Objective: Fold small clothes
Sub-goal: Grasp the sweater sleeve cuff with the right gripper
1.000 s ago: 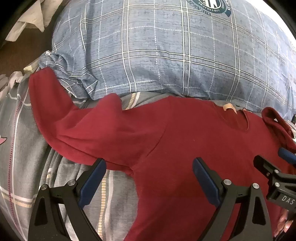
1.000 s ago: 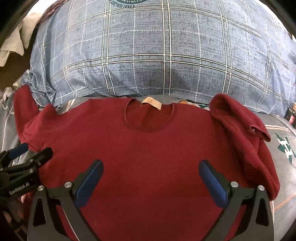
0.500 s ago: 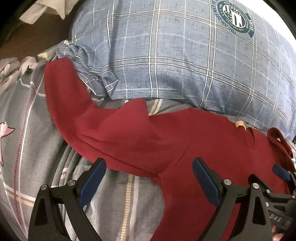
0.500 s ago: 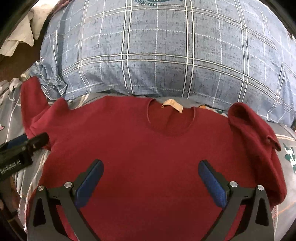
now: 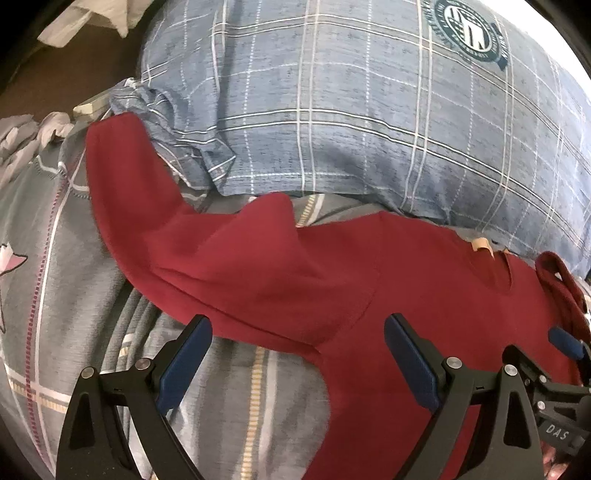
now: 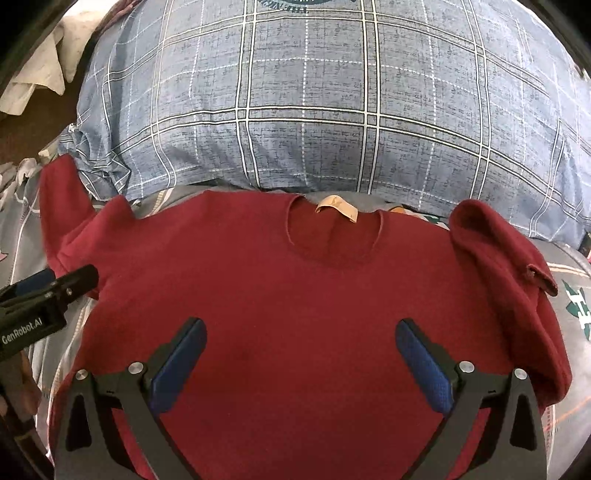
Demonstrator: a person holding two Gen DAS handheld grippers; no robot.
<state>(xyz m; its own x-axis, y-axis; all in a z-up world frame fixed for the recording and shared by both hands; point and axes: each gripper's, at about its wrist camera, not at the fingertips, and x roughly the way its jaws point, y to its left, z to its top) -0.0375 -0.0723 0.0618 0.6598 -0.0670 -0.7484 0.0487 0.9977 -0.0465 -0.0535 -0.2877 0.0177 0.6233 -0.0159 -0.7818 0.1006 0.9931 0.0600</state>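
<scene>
A dark red long-sleeved top [image 6: 295, 295] lies flat on the bed, neck hole and tan label [image 6: 336, 206] toward the pillow. Its left sleeve [image 5: 155, 206] stretches out to the far left with a raised crease. Its right sleeve [image 6: 509, 280] is folded in over the right edge of the body. My left gripper [image 5: 295, 354] is open and empty, hovering over the left armpit and sleeve base. My right gripper [image 6: 301, 354] is open and empty above the middle of the chest. The left gripper also shows at the left edge of the right wrist view [image 6: 48, 288].
A large blue plaid pillow [image 6: 332, 110] lies right behind the collar. The grey patterned bedsheet [image 5: 55, 258] lies under and around the top. White crumpled cloth [image 5: 92, 18] sits at the far left, beyond the bed edge, over dark floor.
My left gripper has moved left, from over the body toward the left sleeve and armpit. My right gripper has shifted slightly left. Both stay open; the top has not moved.
</scene>
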